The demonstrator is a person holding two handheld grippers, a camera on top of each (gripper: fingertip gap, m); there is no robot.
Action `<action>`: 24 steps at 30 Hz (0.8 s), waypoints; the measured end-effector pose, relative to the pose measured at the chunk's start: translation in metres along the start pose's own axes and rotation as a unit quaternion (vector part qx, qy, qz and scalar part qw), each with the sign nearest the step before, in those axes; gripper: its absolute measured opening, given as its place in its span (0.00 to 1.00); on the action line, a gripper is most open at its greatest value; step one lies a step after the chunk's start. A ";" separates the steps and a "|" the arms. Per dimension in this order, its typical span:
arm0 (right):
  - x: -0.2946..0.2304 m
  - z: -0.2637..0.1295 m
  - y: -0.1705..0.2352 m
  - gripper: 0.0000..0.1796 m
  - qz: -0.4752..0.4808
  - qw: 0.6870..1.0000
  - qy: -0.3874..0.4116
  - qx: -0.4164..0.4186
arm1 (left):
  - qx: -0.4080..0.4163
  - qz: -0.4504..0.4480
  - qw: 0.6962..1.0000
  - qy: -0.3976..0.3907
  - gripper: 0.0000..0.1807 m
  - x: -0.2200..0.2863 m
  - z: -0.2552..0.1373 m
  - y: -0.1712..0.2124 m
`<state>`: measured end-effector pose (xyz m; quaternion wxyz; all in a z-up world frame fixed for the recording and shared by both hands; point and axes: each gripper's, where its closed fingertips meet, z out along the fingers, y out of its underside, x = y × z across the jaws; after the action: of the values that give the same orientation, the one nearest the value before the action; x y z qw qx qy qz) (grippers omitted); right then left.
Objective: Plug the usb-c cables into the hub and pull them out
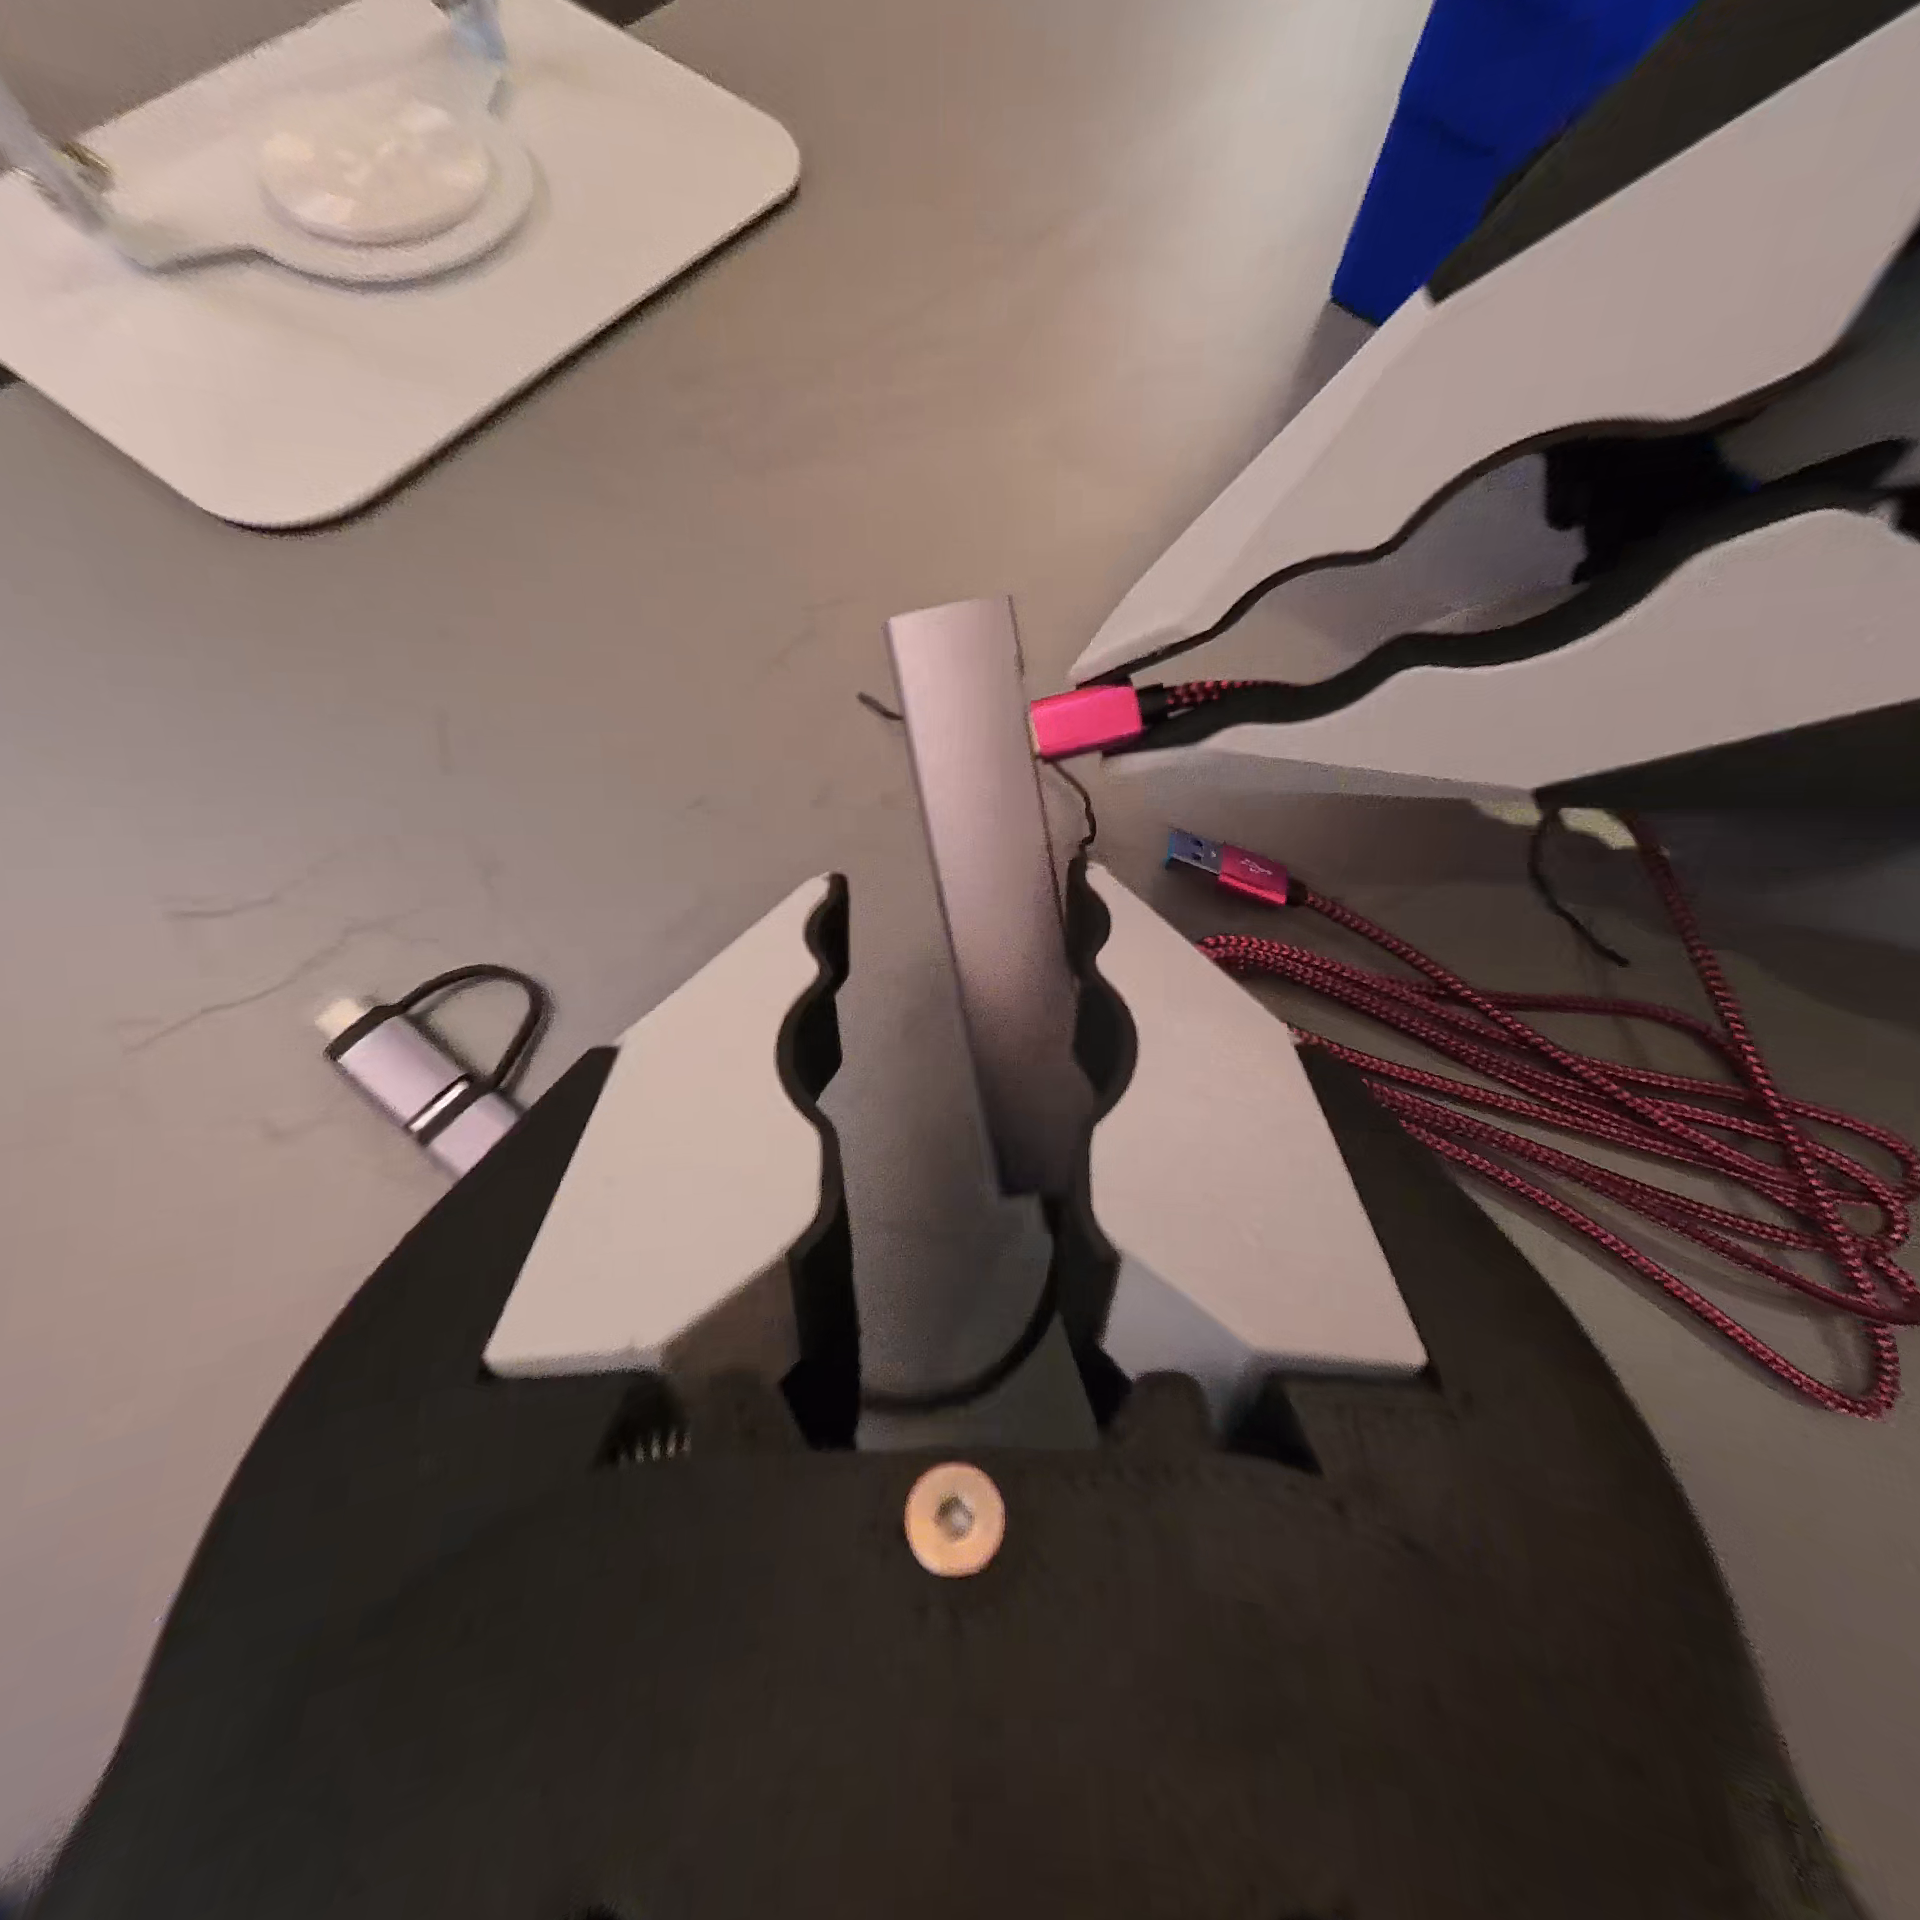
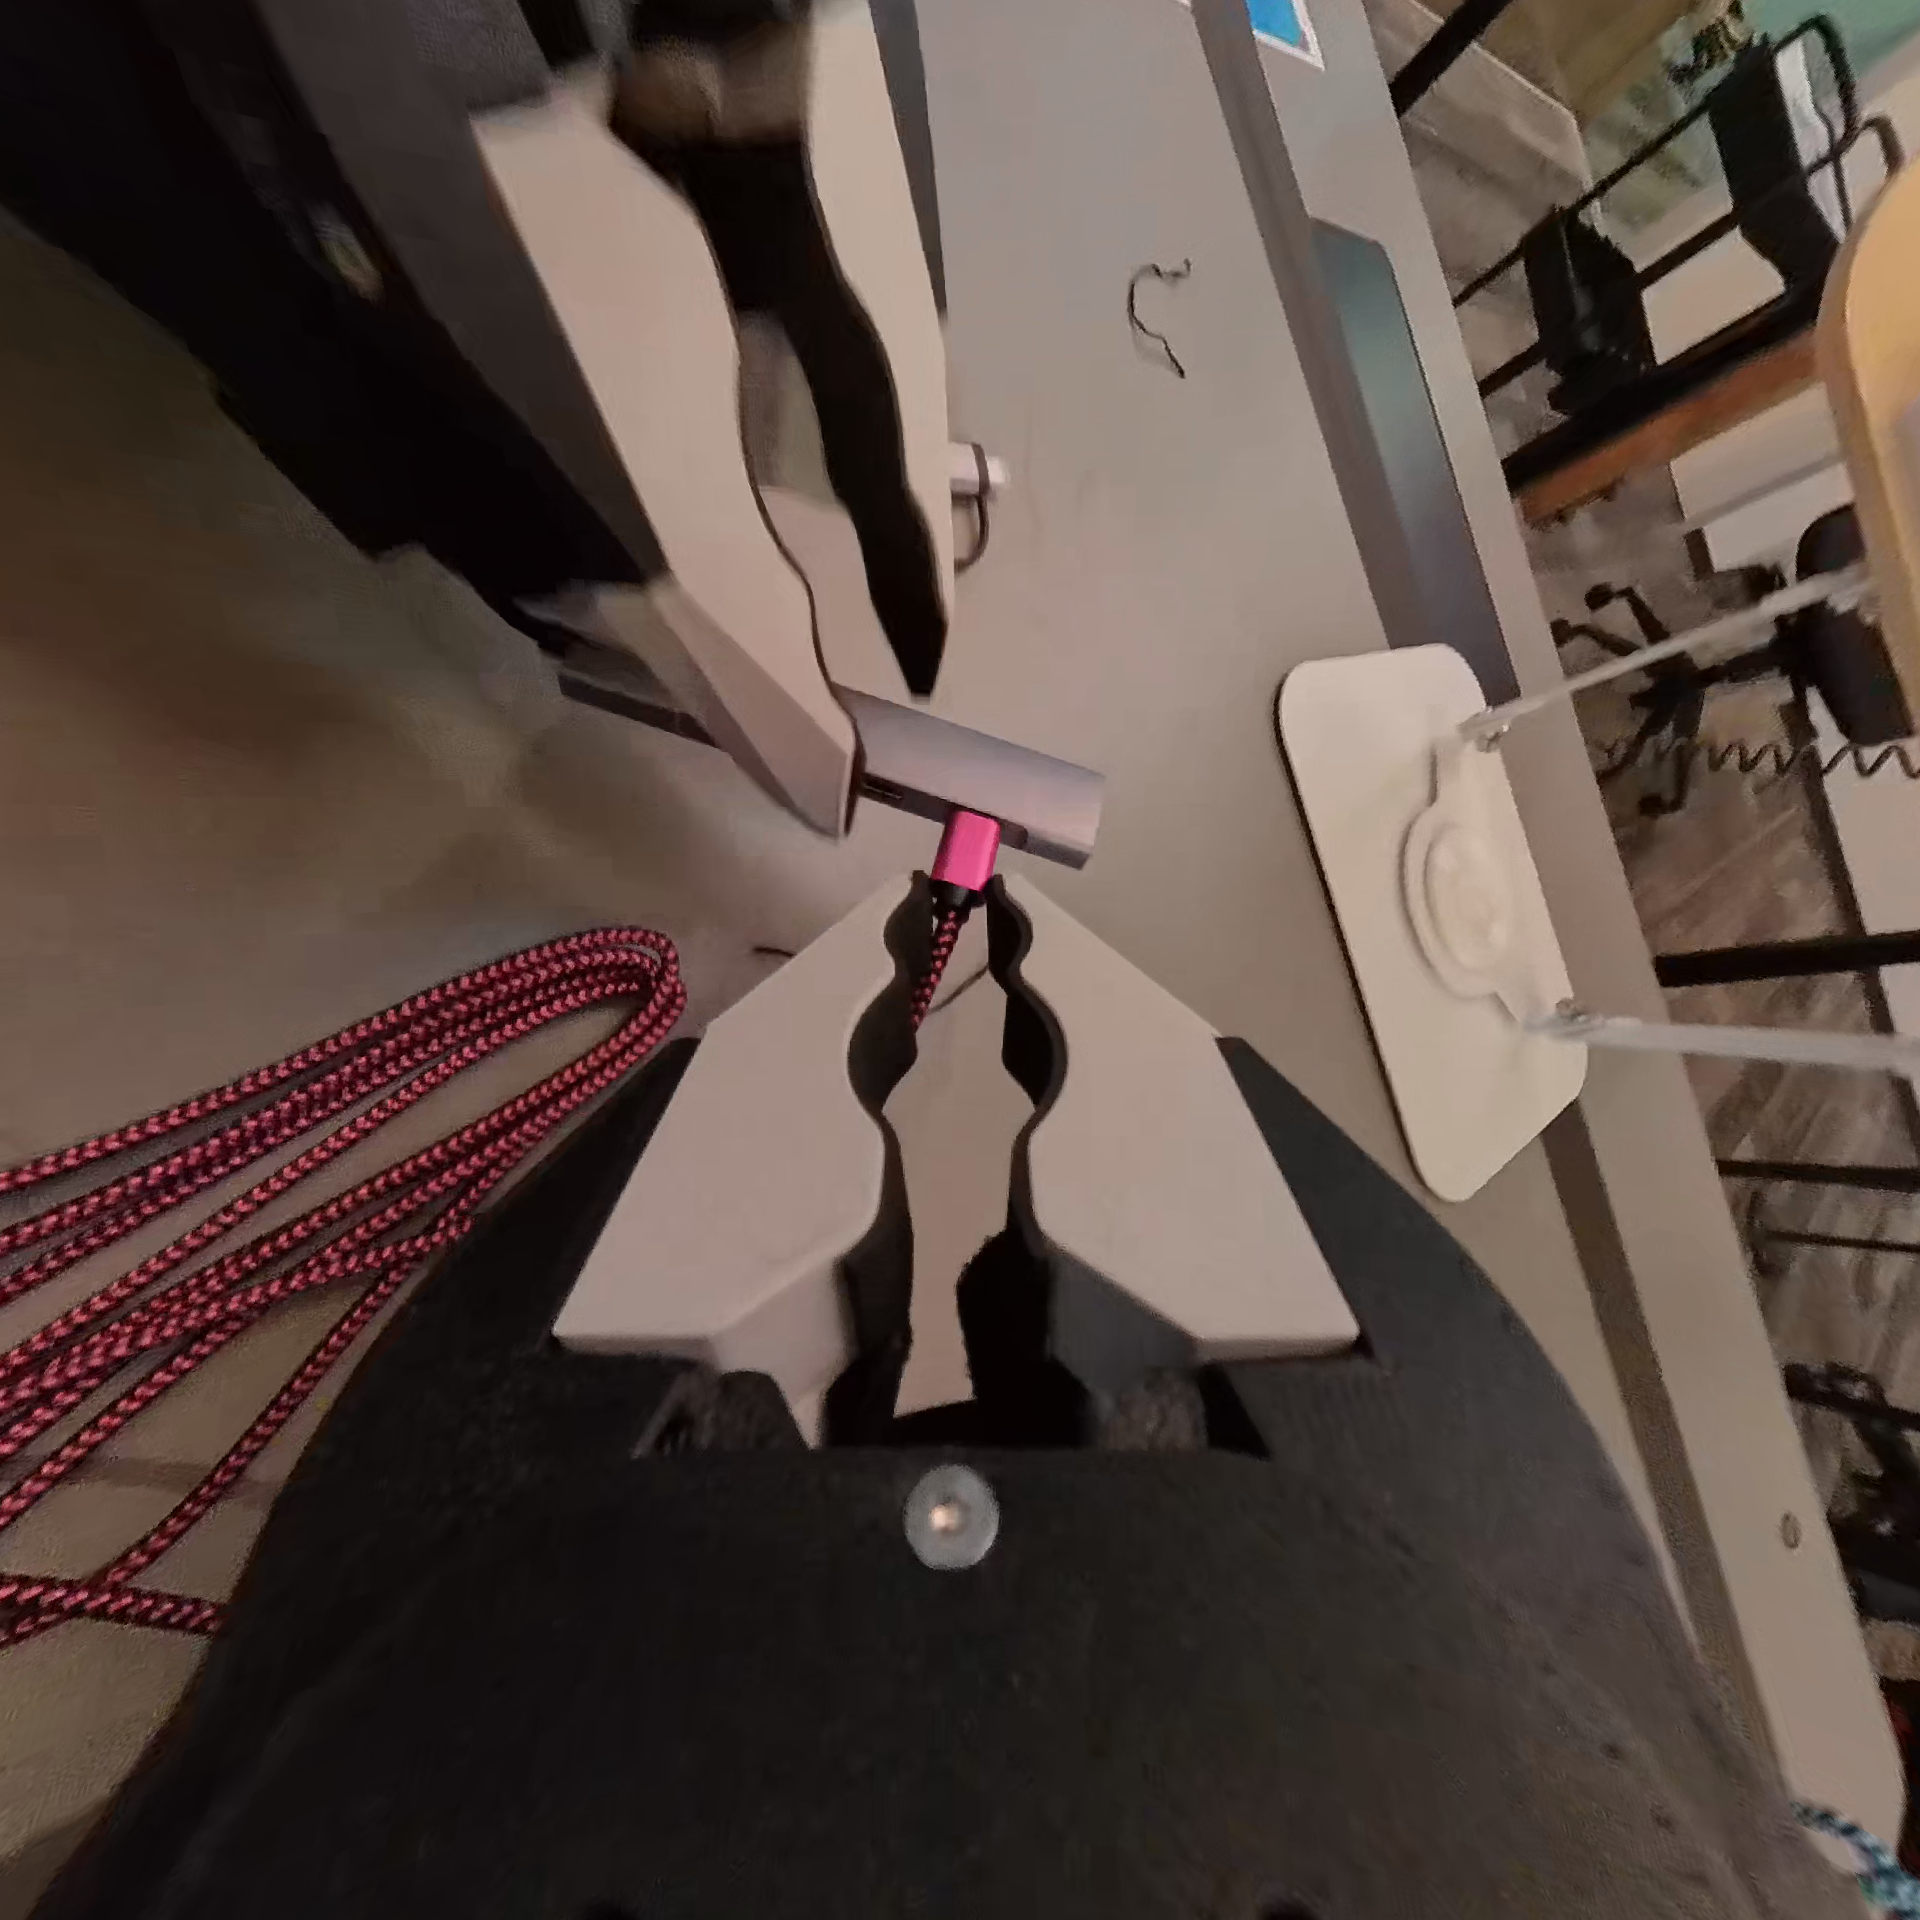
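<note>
- The left hand-held gripper (image 1: 956, 894) pinches the grey hub (image 1: 977, 831) along its length, holding it just above the counter (image 1: 623, 623).
- The right hand-held gripper (image 2: 951, 883) is pressed together on the pink braided cable (image 2: 940, 961) just behind its pink plug (image 2: 966, 844), which sits against the hub's side port; whether it is fully seated I cannot tell.
- To do this step well, I'd say keep the plug square to the port and move it straight along its own line, no twisting.
- The left grip should brace the hub firmly so it doesn't swivel.
- Gripping the cord rather than the plug shell risks slipping; the loose coils (image 1: 1662, 1122) beside must stay slack.
</note>
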<state>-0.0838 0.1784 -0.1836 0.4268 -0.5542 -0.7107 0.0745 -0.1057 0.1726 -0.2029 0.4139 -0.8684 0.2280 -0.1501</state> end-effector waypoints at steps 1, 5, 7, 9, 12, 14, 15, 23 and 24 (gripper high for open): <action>0.000 -0.001 0.005 0.04 0.011 1.000 0.001 -0.001 | 0.007 0.005 1.000 -0.009 0.23 0.000 -0.007 -0.004; -0.002 0.004 0.035 0.04 0.050 0.998 -0.007 -0.035 | -0.010 0.039 0.998 -0.042 0.21 0.010 -0.048 -0.022; -0.005 0.008 0.047 0.06 0.056 0.997 -0.010 -0.052 | -0.038 0.073 0.995 -0.057 0.18 0.016 -0.081 -0.031; -0.010 0.010 0.057 0.07 0.064 0.996 -0.020 -0.067 | -0.084 0.096 0.989 -0.073 0.18 0.010 -0.120 -0.031; -0.016 0.010 0.065 0.09 0.081 0.993 -0.043 -0.077 | -0.150 0.117 0.980 -0.063 0.14 -0.008 -0.177 -0.010; -0.013 0.009 0.066 0.12 0.094 0.992 -0.043 -0.077 | -0.221 0.098 0.967 -0.075 0.12 -0.030 -0.213 0.024; -0.013 0.007 0.064 0.15 0.099 0.991 -0.048 -0.075 | -0.258 0.085 0.959 -0.082 0.12 -0.039 -0.230 0.046; 0.005 -0.011 0.044 0.17 0.086 0.994 -0.012 -0.061 | -0.415 -0.129 0.891 -0.135 0.25 -0.062 -0.284 0.219; 0.006 -0.013 0.040 0.17 0.084 0.995 -0.010 -0.058 | -0.418 -0.147 0.886 -0.139 0.27 -0.064 -0.281 0.231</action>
<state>-0.0460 0.1938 -0.1960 0.3789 -0.6350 -0.6690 0.0749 -0.3487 -0.1047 -0.2172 0.0130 -0.9965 0.0791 0.0222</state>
